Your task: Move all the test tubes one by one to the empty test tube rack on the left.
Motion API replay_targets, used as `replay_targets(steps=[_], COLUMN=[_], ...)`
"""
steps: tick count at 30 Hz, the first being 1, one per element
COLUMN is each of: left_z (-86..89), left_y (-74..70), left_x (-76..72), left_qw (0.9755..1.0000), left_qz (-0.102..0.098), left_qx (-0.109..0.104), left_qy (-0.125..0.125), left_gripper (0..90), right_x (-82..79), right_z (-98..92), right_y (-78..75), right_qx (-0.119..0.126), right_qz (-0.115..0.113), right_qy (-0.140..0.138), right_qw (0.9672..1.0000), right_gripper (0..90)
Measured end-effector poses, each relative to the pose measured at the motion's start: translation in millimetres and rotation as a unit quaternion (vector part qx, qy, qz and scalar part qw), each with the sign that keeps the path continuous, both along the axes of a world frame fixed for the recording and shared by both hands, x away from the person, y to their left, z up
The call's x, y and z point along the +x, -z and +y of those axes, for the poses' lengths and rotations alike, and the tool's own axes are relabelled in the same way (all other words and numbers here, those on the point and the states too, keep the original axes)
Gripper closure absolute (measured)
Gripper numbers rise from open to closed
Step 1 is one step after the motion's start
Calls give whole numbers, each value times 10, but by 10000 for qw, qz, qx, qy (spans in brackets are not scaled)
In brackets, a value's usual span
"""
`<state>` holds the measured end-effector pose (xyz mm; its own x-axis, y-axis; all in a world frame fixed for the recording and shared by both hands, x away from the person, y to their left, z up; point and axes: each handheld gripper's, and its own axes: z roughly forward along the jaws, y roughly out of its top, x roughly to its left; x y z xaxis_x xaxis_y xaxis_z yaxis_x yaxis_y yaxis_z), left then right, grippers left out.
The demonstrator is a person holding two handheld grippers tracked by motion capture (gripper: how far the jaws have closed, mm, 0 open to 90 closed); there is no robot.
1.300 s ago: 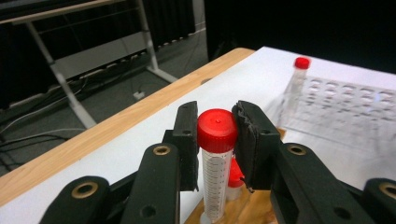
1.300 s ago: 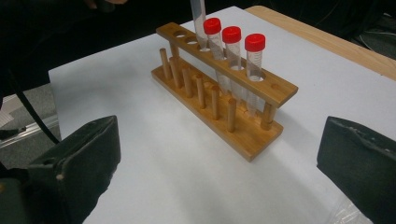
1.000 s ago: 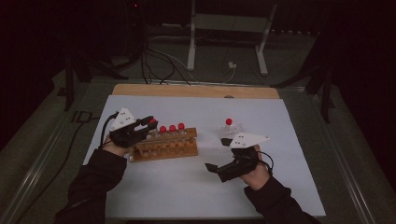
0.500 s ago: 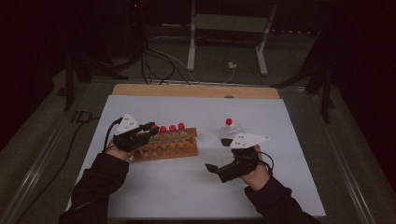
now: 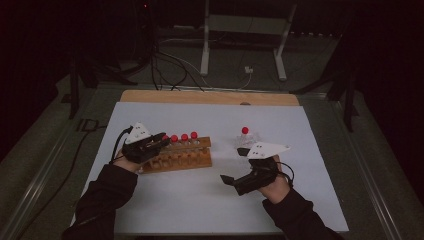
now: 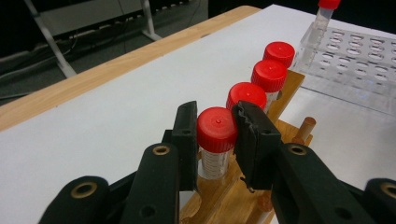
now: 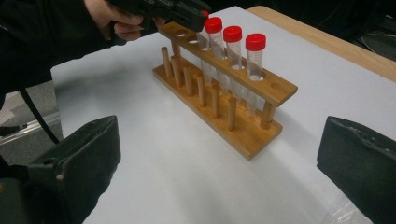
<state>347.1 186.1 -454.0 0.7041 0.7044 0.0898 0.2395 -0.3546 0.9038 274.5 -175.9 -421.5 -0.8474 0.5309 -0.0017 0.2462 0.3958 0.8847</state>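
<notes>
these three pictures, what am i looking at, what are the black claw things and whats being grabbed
A person sits at a table holding a hand-operated pair of tongs in each hand. One camera looks down from above; the other two ride on the tongs and look along their black jaws. On the white sheet stands a wooden rack with red-capped tubes, and farther right a clear plastic rack with one tube. The left tongs are shut on the end tube; the right tongs are open and hold nothing.
</notes>
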Motion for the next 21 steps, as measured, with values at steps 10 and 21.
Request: replay_targets(steps=[10,21], left_z=[106,84], left_y=[-85,-204], left_x=[-112,-365], left_qw=[9997,9963], left_qz=[94,281], left_qx=[-138,-378], left_qy=[156,722], left_gripper=[418,19], right_x=[32,340], right_z=[-95,-339], right_y=[-85,-128], right_qx=[29,72], right_qz=[-125,-169], right_qy=[117,424], right_qw=[9998,9989], right_gripper=[0,0])
